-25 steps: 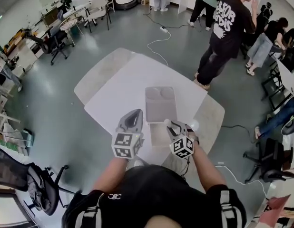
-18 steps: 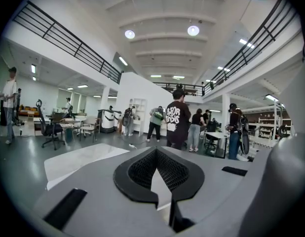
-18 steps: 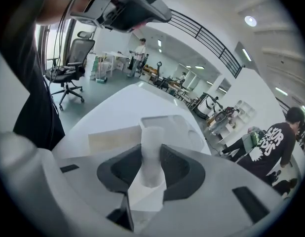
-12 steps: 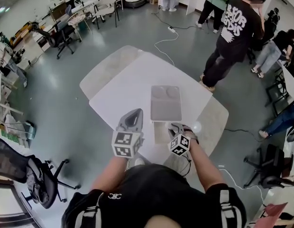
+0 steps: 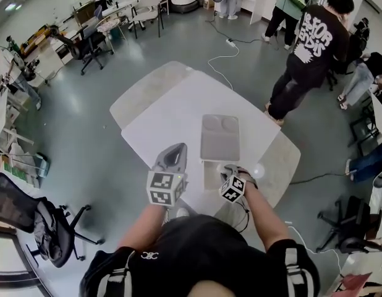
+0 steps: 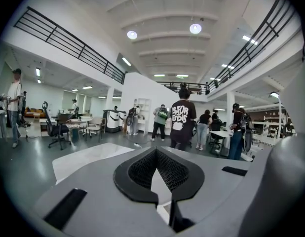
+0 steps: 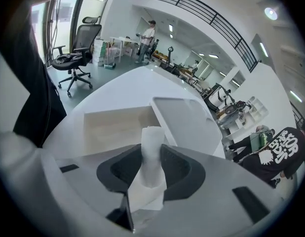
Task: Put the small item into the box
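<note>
We keep the right tongs [image 7: 152, 158] clamped on the small item [image 7: 152, 138], left tongs [image 6: 155, 153] closed and empty, and centre it over the box [image 7: 113, 125] before releasing.

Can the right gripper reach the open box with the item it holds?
Probably yes: the right gripper, shut on the small item, points at the open box; nothing lies between, and the lid lies beside it.

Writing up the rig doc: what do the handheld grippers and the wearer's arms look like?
Both the left gripper and right gripper have pale grey moulded shells with black, mesh-textured jaw pads. Each carries a white cube with black square markers. A thin black cable runs from the right one. Worn: a black short-sleeved top with white stripes on the sleeves.
</note>
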Motion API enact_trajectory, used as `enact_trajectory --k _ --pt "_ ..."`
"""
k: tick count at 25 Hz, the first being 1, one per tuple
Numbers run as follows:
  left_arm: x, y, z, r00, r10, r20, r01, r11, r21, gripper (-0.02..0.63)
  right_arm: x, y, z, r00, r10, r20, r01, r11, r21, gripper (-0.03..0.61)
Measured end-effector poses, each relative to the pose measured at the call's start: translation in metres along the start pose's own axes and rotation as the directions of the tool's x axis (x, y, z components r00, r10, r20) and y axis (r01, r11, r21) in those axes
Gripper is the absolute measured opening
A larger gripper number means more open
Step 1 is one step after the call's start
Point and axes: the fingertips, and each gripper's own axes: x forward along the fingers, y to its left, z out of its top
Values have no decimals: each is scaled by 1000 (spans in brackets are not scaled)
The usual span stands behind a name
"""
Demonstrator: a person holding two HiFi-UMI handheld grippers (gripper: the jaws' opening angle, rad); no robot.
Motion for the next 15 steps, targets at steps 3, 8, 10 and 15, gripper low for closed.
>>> enact_trajectory --k 3,8,10,15 --pt "1 0 -1 1000 -5 -3 5 1000 3 5 7 2 -6 1000 11 -25 -11 1000 6 121" --pt "3 -3 -2 1000 -9 -6 9 1000 5 5 8 9 -10 998 67 -12 -67 996 57 162" --pt "3 -4 -1 1000 -13 -5 13 1000 7 6 5 10 -8 997 81 7 -82 994 76 189" --pt "5 -4 0 1000 -18 -4 18 1000 8 5 -4 2 3 995 71 66 -79 987 136 190"
